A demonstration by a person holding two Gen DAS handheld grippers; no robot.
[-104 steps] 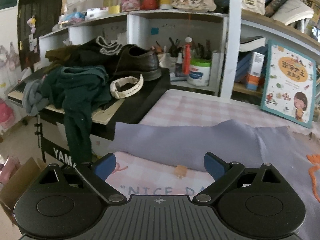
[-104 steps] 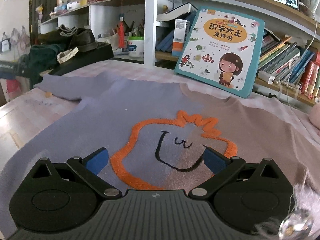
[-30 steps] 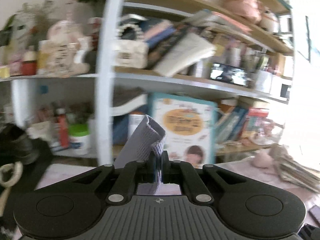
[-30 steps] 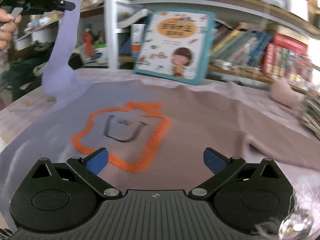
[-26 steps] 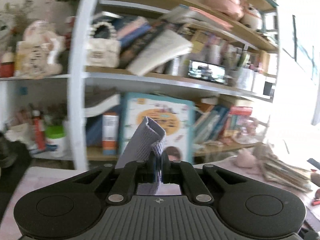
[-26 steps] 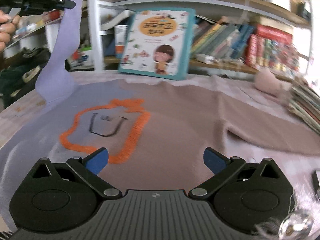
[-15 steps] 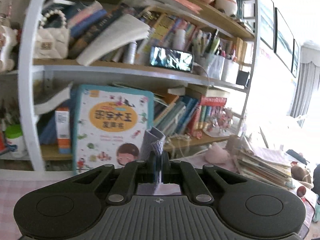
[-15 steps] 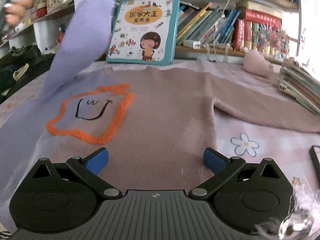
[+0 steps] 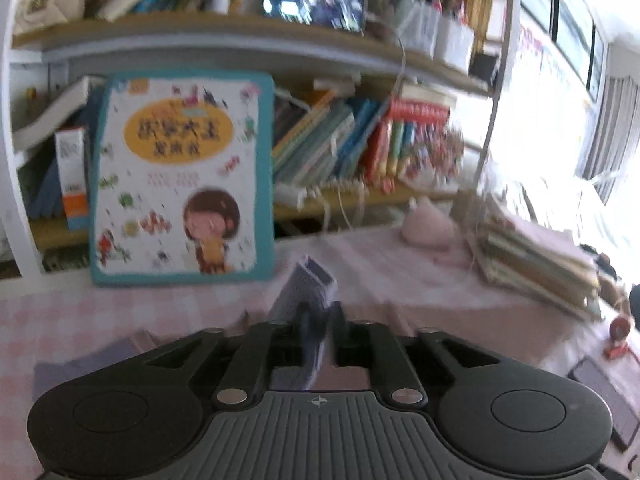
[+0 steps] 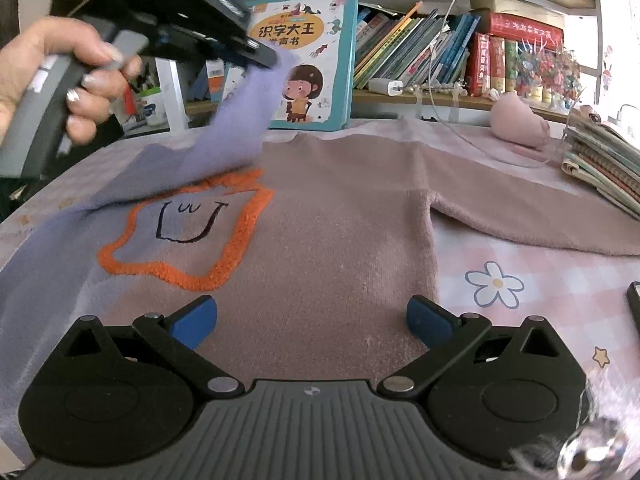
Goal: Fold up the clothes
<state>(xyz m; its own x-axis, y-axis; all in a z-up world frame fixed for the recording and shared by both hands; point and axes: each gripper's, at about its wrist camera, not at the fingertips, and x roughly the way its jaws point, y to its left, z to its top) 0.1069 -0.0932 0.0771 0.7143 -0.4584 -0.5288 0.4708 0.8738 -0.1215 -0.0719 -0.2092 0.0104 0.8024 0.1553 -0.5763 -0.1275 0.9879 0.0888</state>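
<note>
Landmark: the flat-lying sweater (image 10: 340, 216), fuzzy knit, lavender on one half and dusty pink on the other, with an orange outlined smiley patch (image 10: 188, 232). It is spread face up on the pink checked tablecloth (image 10: 540, 280).

Left gripper (image 9: 318, 320): black two-finger tool in the person's left hand (image 10: 52, 76), raised above the sweater's lavender side. The lavender sleeve cuff (image 9: 308, 288) stands between its fingers, and the sleeve (image 10: 240, 120) hangs from the tips down to the sweater's shoulder, draped over the top edge of the patch. Jaws are opening, a narrow gap showing (wrist view is blurred, so whether the pads touch the cuff cannot be told).

Right gripper (image 10: 312, 320): hovers over the sweater's lower pink half, jaws spread wide, blue pads (image 10: 192, 320) clear, nothing between them.

Pink sleeve (image 10: 540, 216) lies stretched out flat from the sweater's other side. Behind the sweater's collar, a teal-bordered children's picture book (image 10: 304, 60) leans upright against the shelf.
</note>
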